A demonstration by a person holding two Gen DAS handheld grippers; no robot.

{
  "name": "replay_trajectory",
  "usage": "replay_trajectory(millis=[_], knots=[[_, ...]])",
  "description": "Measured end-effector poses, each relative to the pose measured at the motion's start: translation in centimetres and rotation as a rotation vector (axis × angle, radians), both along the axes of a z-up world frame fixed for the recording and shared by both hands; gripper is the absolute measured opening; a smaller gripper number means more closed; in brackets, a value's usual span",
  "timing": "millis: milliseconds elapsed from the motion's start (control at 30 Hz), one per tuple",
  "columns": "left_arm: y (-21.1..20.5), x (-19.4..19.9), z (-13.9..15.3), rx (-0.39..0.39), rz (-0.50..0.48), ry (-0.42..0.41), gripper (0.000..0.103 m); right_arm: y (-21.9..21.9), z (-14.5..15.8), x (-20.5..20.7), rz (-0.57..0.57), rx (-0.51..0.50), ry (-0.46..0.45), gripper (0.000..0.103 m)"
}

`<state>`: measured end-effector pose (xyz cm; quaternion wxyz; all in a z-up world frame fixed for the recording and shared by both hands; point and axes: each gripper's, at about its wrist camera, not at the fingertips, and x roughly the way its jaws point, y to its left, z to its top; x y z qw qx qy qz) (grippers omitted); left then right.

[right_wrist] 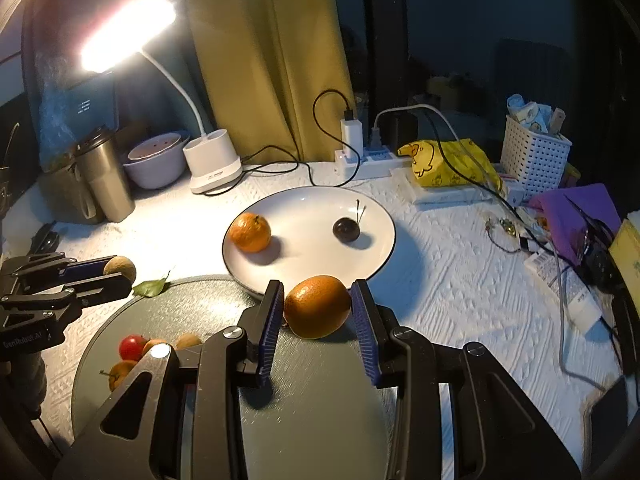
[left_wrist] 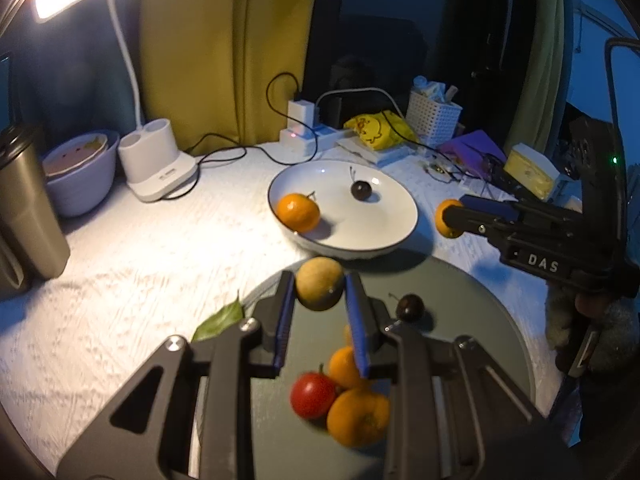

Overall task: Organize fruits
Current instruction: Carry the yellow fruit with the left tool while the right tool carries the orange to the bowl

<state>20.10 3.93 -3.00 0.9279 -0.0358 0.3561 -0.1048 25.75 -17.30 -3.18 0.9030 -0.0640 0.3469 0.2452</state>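
Nearest both cameras: dark grey round tray, largest item on the white textured cloth. On the tray: a red tomato, two small oranges touching it, and a dark cherry set apart.

White plate, beyond the tray and just beside it, holds one orange near its left rim and one dark cherry with stem, well apart from each other.

Right gripper: blue pads clamped on a larger orange, one pad on each side, held above the tray's far edge near the plate rim.

Left gripper: pads closed tight on a tan round fruit, smaller than the right's orange, held above the tray's far edge in the left wrist view.

Green leaf lies at the tray's left edge.

Background: lit desk lamp, steel tumbler, white basket.
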Motion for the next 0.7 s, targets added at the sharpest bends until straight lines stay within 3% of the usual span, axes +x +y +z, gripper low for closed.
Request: replay_trajectory(millis=[500,700], knots=[[0.0,5.6,0.1,0.022,-0.029,-0.023,0.026,0.8,-0.7,4.4,0.008,-0.001,-0.001,0.037],[0.5,8.5,-0.3,-0.021,-0.035,-0.017,0.026,2.0,-0.8,6.4,0.024,-0.003,-0.011,0.037]])
